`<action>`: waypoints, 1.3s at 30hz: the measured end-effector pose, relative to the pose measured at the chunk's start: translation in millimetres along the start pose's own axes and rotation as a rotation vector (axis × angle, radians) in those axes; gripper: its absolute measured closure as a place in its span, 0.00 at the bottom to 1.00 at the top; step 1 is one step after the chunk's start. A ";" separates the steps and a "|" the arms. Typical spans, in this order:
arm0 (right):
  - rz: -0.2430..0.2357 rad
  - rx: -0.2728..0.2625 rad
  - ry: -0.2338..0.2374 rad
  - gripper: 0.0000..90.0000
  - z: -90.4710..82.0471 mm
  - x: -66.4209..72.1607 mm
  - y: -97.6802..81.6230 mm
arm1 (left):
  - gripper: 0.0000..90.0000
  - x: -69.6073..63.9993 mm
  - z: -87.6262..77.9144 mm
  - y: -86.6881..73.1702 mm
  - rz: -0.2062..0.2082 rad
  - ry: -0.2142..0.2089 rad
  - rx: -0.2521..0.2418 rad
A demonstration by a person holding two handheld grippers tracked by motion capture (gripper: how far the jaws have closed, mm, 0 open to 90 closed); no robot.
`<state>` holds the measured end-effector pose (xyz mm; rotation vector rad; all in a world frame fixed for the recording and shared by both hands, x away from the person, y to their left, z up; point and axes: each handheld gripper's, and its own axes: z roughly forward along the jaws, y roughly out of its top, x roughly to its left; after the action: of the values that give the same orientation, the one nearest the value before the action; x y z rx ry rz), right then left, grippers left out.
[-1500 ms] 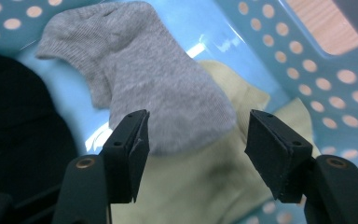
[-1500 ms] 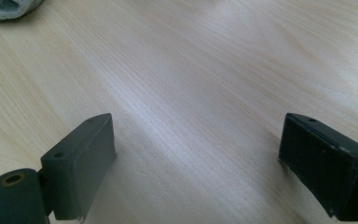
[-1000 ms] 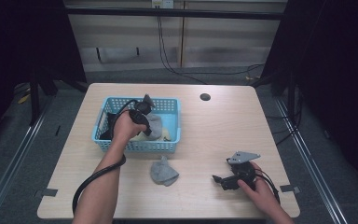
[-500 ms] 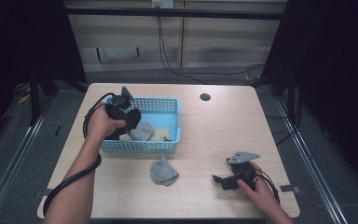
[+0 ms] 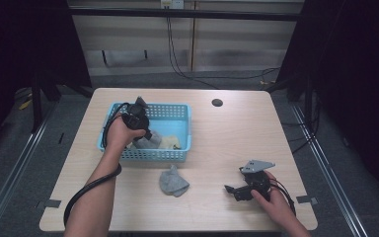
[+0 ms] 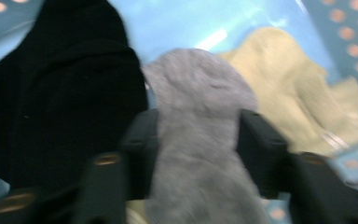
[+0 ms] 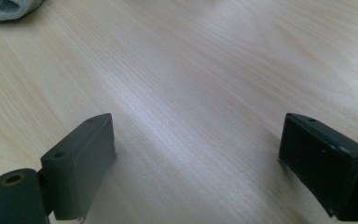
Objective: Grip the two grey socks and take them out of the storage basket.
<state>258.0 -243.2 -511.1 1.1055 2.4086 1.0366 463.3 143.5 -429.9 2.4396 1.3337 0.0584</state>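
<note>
Left gripper view: left claw [image 6: 193,140] pinching grey sock [image 6: 198,140] beside black and beige cloths in basket [image 5: 180,118]. Right claw [image 7: 196,158] spread over wooden worktop [image 5: 237,133].

A wooden table [image 5: 237,133] is carrying a blue basket [image 5: 177,129] at its left rear, a grey cloth [image 5: 173,181] just in front of it, and the right gripper [image 5: 233,190] resting near the front right.

High view overlooks table [image 5: 227,133]; gripper views sit close.
</note>
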 end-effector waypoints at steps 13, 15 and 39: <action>0.000 0.000 0.000 0.11 0.0 0.1 0.0 | 0.47 1.8 30.4 -7.0 0.007 -0.004 0.146; 0.000 0.000 0.000 0.11 0.0 0.0 0.0 | 0.64 1.5 29.9 -7.0 0.003 0.006 0.155; 0.003 -0.001 0.000 0.11 0.1 0.2 0.1 | 0.94 -16.7 -43.0 12.7 0.057 -0.071 0.082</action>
<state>257.9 -243.0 -511.1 1.1088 2.4067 1.0387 455.5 136.0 -383.3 2.5229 1.2597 -0.0701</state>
